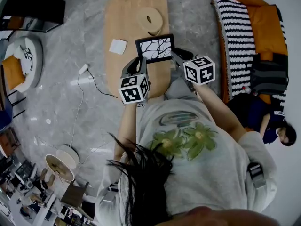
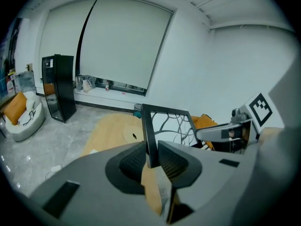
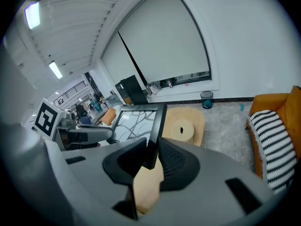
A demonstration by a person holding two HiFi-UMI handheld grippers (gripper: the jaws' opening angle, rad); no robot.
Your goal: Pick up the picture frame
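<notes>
The left hand-held gripper and right hand-held gripper clamp the picture frame by its sides above the table; next calls for an even, level lift.

Pale grey marbled floor is stretching beneath an oval light-wood table. At right, an orange sofa is carrying a black-and-white striped throw. At left, a white round armchair is sitting. White roller blinds are covering the window, with a tall black cabinet standing beside it. Ceiling strip lights are glowing.
</notes>
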